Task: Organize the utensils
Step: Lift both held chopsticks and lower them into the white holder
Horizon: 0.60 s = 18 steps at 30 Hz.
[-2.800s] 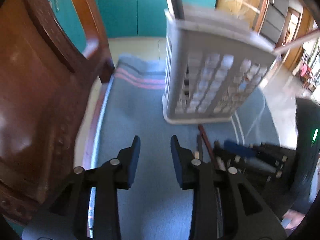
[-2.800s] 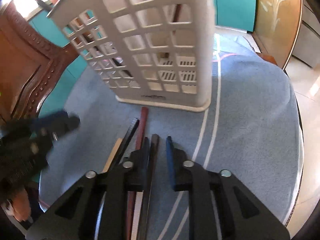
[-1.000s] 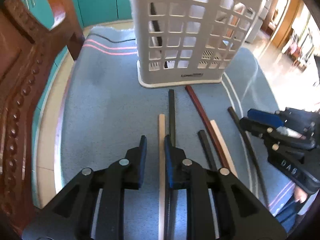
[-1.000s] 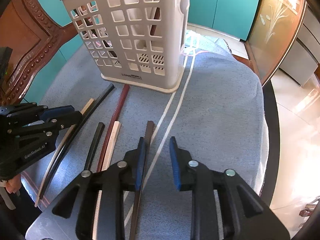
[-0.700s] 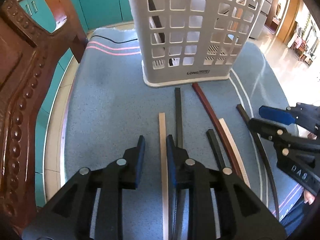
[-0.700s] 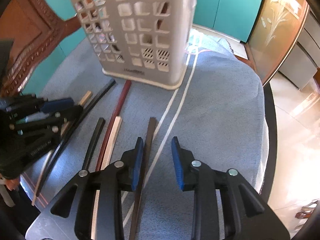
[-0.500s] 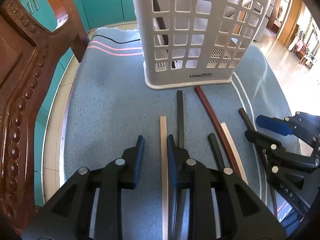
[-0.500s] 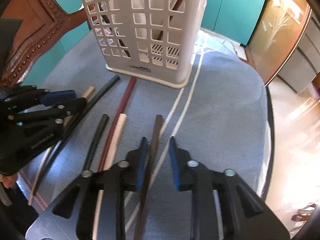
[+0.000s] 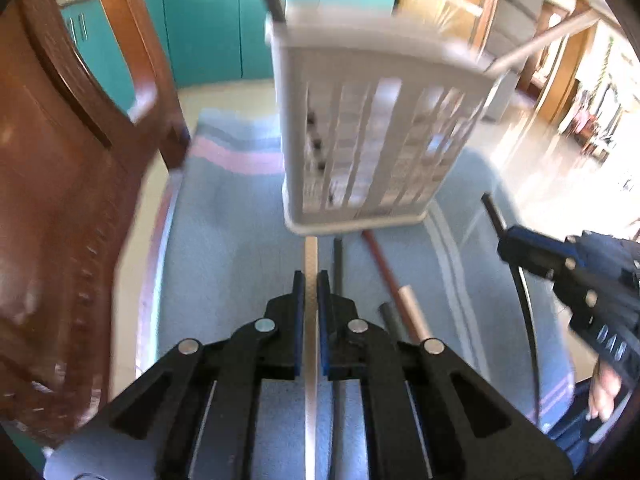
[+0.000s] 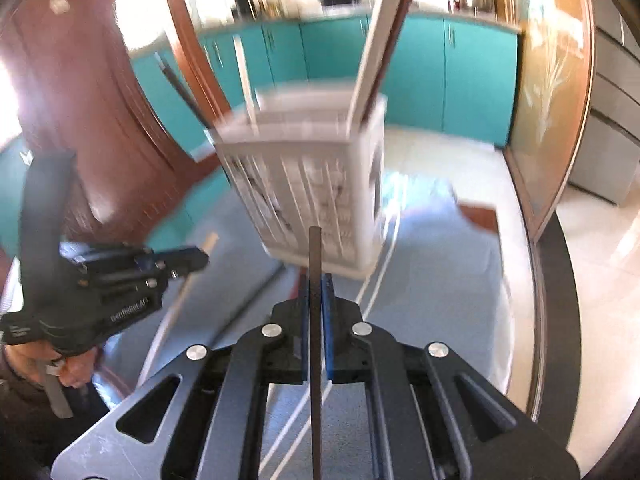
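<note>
1. Two grippers, each pinching one chopstick. Left gripper point(image 9: 311, 280) clamps the pale chopstick point(image 9: 311, 256); its tip reaches toward the white basket point(image 9: 372, 136).
2. Right gripper point(image 10: 316, 284) clamps the dark chopstick point(image 10: 315, 252), tip before the basket.
3. Remaining sticks lie on the blue cloth point(image 9: 224, 248).

We are in a home kitchen — teal cabinets point(image 10: 416, 76) run along the far wall under a counter point(image 10: 472, 20) carrying blurred kitchenware. A carved wooden chair point(image 9: 60, 184) stands at the table point(image 10: 556, 280), which wears a blue cloth point(image 9: 224, 248), and the pale tiled floor point(image 9: 532, 184) runs on into further rooms.
</note>
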{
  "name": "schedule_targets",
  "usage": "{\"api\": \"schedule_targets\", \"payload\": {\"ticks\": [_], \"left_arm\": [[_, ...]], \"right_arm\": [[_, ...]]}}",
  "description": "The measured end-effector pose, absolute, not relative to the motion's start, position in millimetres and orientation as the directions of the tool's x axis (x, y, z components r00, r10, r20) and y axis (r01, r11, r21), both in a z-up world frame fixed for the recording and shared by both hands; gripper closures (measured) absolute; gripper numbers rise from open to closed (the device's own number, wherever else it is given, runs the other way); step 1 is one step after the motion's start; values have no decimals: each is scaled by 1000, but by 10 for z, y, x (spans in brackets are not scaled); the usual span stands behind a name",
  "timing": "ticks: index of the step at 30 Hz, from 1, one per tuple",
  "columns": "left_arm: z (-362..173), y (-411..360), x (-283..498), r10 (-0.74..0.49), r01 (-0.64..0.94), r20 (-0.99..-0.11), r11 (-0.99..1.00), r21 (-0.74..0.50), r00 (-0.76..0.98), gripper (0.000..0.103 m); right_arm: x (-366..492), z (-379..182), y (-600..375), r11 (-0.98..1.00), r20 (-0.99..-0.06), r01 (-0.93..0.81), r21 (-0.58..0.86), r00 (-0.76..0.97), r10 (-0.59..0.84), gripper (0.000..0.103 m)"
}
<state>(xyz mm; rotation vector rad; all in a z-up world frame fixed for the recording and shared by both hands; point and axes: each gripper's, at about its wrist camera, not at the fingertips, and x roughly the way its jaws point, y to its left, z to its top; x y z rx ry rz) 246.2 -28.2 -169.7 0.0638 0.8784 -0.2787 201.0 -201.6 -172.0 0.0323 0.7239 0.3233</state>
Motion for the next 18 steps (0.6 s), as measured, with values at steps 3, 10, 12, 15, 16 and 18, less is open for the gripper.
{"api": "schedule_targets", "payload": {"ticks": [3, 10, 12, 15, 16, 18], "left_arm": [[-1465, -246, 2266, -282, 318, -703, 944, -83, 653, 96], [-926, -172, 1888, -378, 393, -563, 914, -99, 735, 96], [-718, -150, 1835, -386, 394, -523, 914, -101, 760, 96], [-472, -141, 1817, -408, 400, -471, 908, -123, 782, 96], [-352, -150, 1832, -411, 401, -450, 908, -123, 793, 96], [-116, -140, 1868, -416, 402, -409, 907, -125, 812, 96]], "right_arm": [[1797, -1476, -2124, 932, -554, -322, 168, 751, 359, 96], [1528, -982, -2375, 926, -436, -328, 185, 817, 376, 96], [1533, -812, -2401, 922, -402, -327, 209, 830, 386, 96], [1593, -523, -2452, 917, -349, -323, 234, 852, 390, 96], [1583, -449, -2468, 916, -337, -321, 239, 858, 388, 96], [1658, -256, -2464, 912, -298, -321, 254, 871, 390, 96]]}}
